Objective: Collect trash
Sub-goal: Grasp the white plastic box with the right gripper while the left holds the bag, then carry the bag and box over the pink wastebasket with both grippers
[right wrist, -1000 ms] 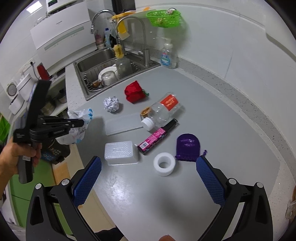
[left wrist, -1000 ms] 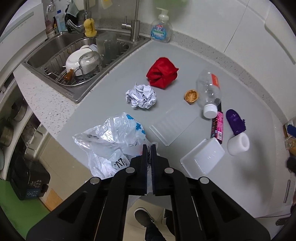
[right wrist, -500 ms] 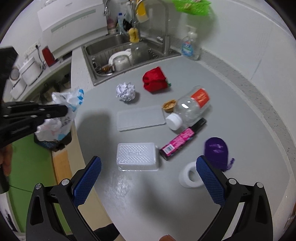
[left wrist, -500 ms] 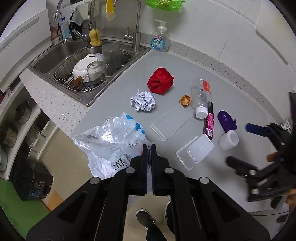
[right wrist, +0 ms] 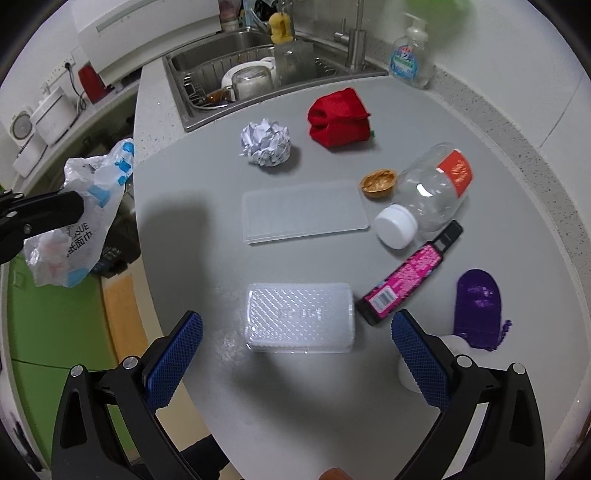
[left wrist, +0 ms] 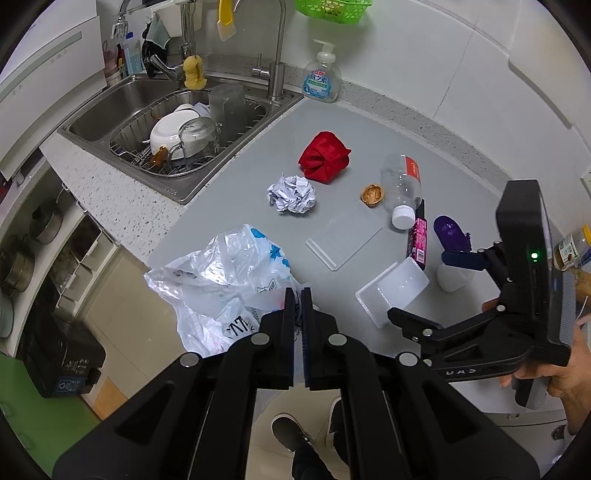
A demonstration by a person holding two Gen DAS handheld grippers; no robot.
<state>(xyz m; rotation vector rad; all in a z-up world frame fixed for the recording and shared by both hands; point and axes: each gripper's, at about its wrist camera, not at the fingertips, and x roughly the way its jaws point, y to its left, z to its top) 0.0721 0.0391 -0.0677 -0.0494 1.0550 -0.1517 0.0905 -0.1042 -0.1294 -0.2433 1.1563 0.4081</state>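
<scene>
At twelve o'clock between the wide-open, empty right gripper lies the plastic box, long axis three-to-nine; the left gripper pinches the bag.

Steel sink set in bench at back left; dish rack inside holds white bowl and glass jar. Soap bottle beside tap. Yellow sponge hangs above sink. Green basket on wall. Red kettle far left.
</scene>
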